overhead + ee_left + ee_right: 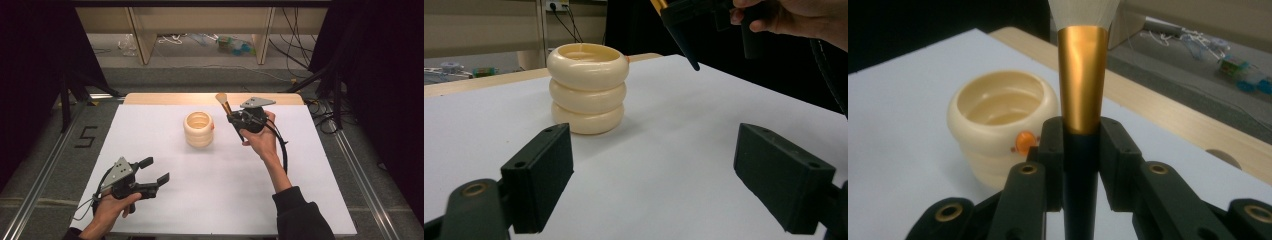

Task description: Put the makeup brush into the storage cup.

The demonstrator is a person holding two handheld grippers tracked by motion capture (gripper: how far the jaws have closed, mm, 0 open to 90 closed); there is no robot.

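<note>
One digit, a black "5" (86,136), is marked on the grey floor left of the counter; I can read no other writing. Dark curtains hang on both sides of the room, and beyond the far end stand pale wooden shelf legs (142,37) with loose cables and small clutter on the floor beneath.

Most of the counter (200,200) is a smooth white sheet, with a strip of light wood bare along its far edge.

Near the middle, toward the far side, stands a cream pot (199,129) shaped like three stacked rounded rings, glossy and open-topped; the right gripper view shows a small orange spot on its side.

Just right of the pot, the right tongs (234,119) are clenched on a makeup brush (223,104). Its handle is black and tapers to a point below the jaws, its collar is shiny gold metal, and its bristles are pale and soft, pointing up and away. The brush is held off the counter, apart from the pot.

At the near left corner, the left tongs (155,170) are released, their flat black pads spread wide with nothing between them, aimed toward the pot.
</note>
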